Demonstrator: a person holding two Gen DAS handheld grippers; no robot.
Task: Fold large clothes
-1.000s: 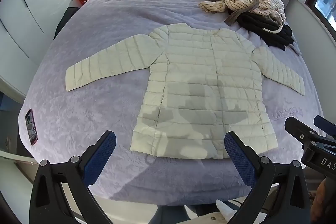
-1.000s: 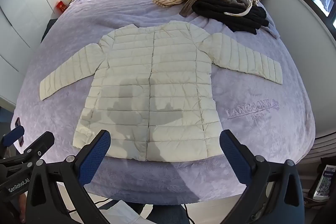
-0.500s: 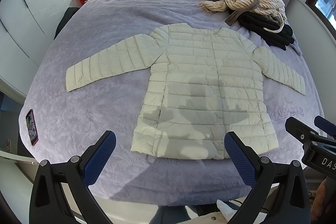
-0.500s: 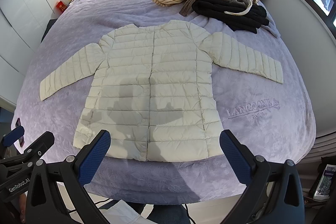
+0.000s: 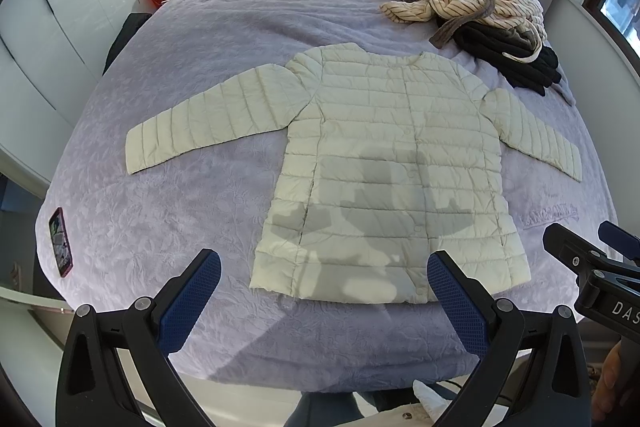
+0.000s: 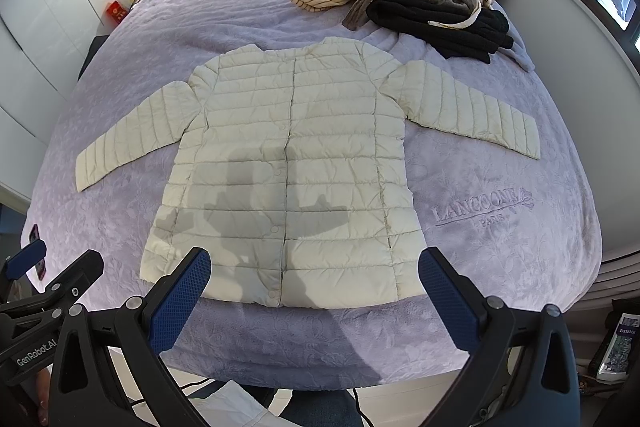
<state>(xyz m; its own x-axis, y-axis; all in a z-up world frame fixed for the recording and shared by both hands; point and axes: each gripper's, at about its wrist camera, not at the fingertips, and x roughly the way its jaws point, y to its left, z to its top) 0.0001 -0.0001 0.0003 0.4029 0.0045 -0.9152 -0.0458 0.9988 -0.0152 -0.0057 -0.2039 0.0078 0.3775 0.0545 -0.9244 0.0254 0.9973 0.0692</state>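
On the bed a cream quilted jacket lies flat, front up, buttoned, both sleeves spread sideways. Off the bed's foot edge, below the jacket's hem, the left gripper and right gripper hover level, jaws spread wide, holding nothing.

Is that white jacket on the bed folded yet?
No, spread flat. The jacket lies front up on the bed, both sleeves stretched out sideways.
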